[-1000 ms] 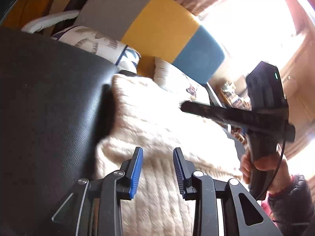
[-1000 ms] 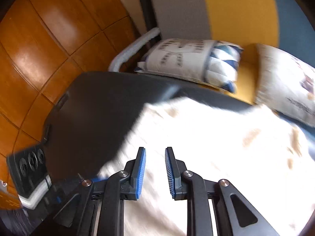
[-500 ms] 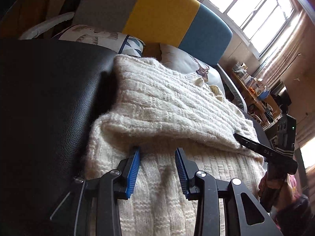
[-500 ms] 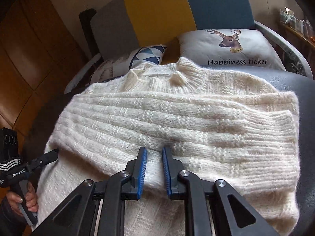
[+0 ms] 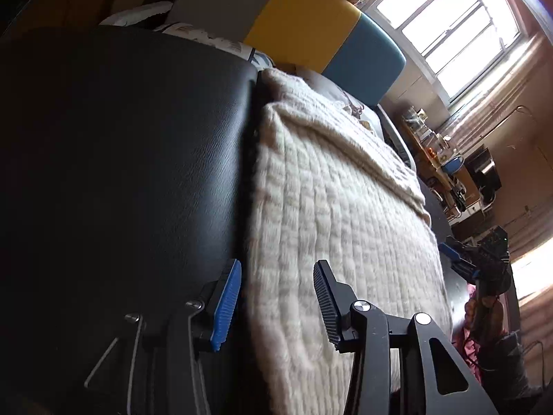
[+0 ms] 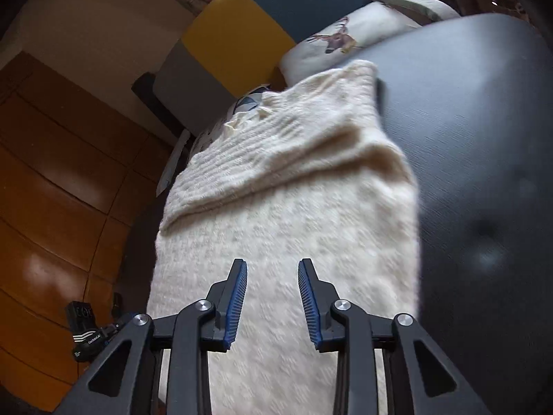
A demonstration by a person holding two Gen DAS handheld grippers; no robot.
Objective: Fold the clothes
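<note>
A cream knitted sweater [image 5: 331, 200] lies flat on a black leather surface [image 5: 121, 173], its sleeves folded across the chest. My left gripper [image 5: 276, 297] is open and straddles the sweater's left edge near the hem, with nothing between its fingers. In the right wrist view the sweater [image 6: 287, 207] stretches away from me. My right gripper [image 6: 273, 290] is open just above the sweater's lower part, empty. The right gripper [image 5: 459, 263] also shows at the sweater's far side in the left wrist view, held by a hand.
Behind the black surface [image 6: 484, 173] stands a sofa with a grey, yellow and blue back [image 5: 311, 20] and printed cushions [image 6: 331, 45]. A window [image 5: 449, 27] and a cluttered shelf [image 5: 435, 152] are at the right. Wooden panelling [image 6: 62, 190] fills the left of the right wrist view.
Both grippers have drawn back toward the hem and swung out to the sweater's opposite side edges. Their jaws have opened wider. The sweater has not moved.
</note>
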